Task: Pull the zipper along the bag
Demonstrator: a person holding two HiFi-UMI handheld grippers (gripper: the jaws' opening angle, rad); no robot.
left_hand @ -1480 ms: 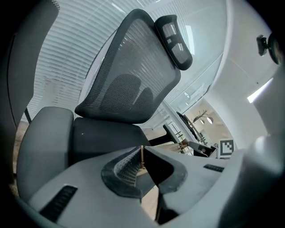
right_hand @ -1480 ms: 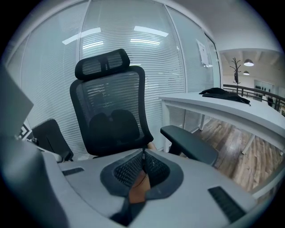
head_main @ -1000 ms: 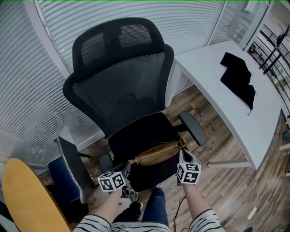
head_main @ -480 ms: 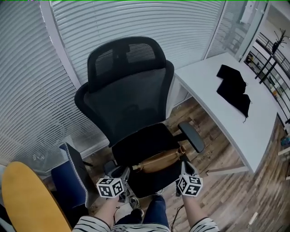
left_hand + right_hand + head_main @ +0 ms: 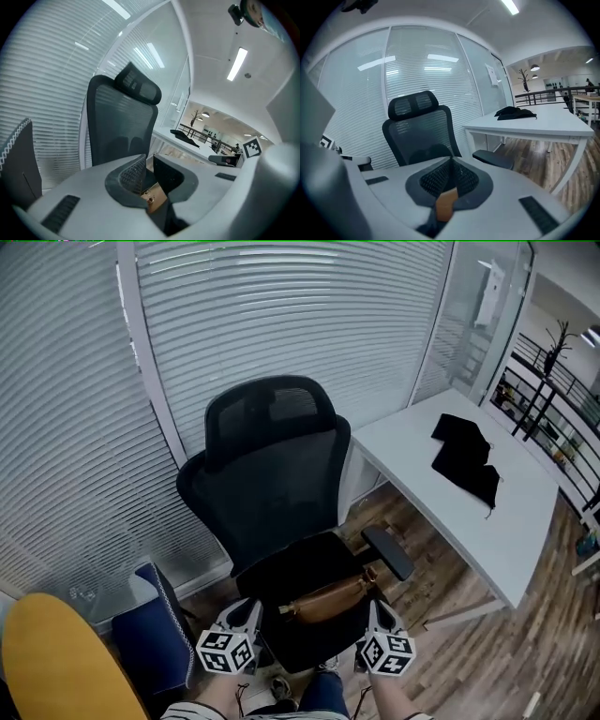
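Observation:
A brown bag lies across the seat of a black mesh office chair. My left gripper is at the bag's left end. In the left gripper view its jaws are closing, a gap still shows between the pads, and the bag's brown end with a metal piece sits low between them. My right gripper is at the bag's right end. Its jaws are shut on a brown tab of the bag.
A white desk with black cloth on it stands to the right. The chair's armrest juts out just beyond the right gripper. A yellow round surface and a blue seat are at the lower left. Window blinds stand behind the chair.
The head view has lifted and drawn back, so the chair and bag look smaller and lower. Both grippers remain at the bag's two ends on the seat.

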